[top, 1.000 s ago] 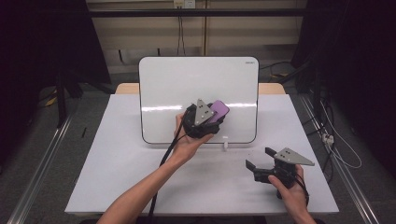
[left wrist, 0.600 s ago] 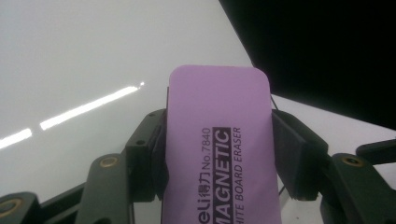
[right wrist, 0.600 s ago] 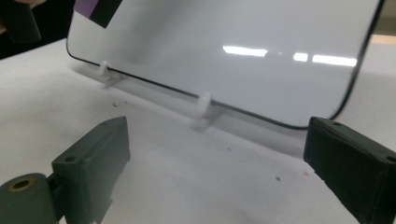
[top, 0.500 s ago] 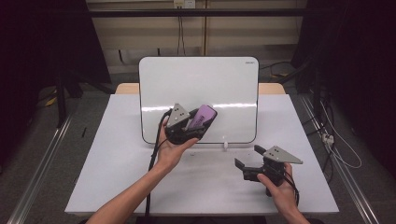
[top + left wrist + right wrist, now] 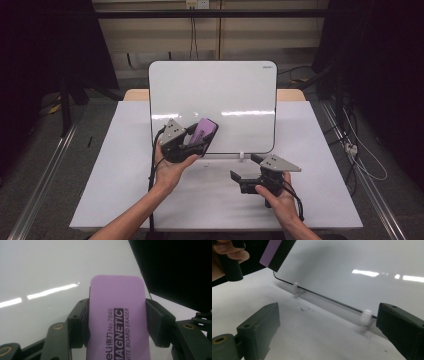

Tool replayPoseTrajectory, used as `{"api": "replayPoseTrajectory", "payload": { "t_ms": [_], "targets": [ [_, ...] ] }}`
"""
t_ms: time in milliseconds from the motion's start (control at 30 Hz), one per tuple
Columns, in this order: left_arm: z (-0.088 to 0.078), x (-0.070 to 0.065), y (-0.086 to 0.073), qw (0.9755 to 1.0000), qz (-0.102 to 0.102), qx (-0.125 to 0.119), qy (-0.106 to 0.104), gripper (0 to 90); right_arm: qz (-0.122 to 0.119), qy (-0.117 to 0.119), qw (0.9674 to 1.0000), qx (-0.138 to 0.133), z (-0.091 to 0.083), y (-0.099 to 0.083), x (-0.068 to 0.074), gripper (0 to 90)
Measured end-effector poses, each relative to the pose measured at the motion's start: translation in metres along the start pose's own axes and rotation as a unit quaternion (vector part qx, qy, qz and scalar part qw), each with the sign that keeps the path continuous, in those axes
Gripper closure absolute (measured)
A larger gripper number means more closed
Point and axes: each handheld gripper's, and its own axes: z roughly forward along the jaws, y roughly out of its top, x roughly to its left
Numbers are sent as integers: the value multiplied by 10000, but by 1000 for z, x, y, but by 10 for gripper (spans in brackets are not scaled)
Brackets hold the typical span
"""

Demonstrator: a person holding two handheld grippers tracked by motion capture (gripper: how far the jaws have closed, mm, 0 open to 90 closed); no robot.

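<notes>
One whiteboard (image 5: 220, 100) stands propped on the white table (image 5: 110, 175), taking up the centre of the high view. Left of centre, against its lower edge, the left gripper (image 5: 197, 141) clamps a purple magnetic eraser (image 5: 204, 131) by its sides. Lower right, the right gripper (image 5: 245, 167) hangs with jaws spread wide, holding nothing.

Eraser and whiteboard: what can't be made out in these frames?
- Eraser: left gripper view, label's lower part cut off by the bottom edge; sides covered by the pads.
- Eraser's wiping face: turned away in the high view.
- Whiteboard: faint residue undecidable under glare.
- Table specks: too small to identify.
</notes>
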Motion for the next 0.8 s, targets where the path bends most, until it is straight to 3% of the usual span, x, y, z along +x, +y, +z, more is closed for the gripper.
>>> {"api": "replayPoseTrajectory", "payload": {
  "t_ms": [267, 500, 600, 667, 800],
  "targets": [
    [-17, 3, -7, 9998, -119, -133, 11, 411, 45, 275, 9990, -336, 13, 6, 16, 36],
    [-23, 6, -12, 9991, -304, -258, 107, 411, 91, 284, 9981, -543, 29, 13, 29, 12],
    [-22, 8, -15, 9986, -433, -263, 153, 411, 198, 319, 9975, -606, 37, 14, 34, 14],
    [-22, 9, -17, 9986, -414, -256, 214, 411, 281, 430, 9965, -655, 41, 15, 39, 24],
    [-20, 10, -19, 9977, -560, -287, 262, 411, 655, 577, 9934, -743, 47, 16, 42, 80]
  ]
}}
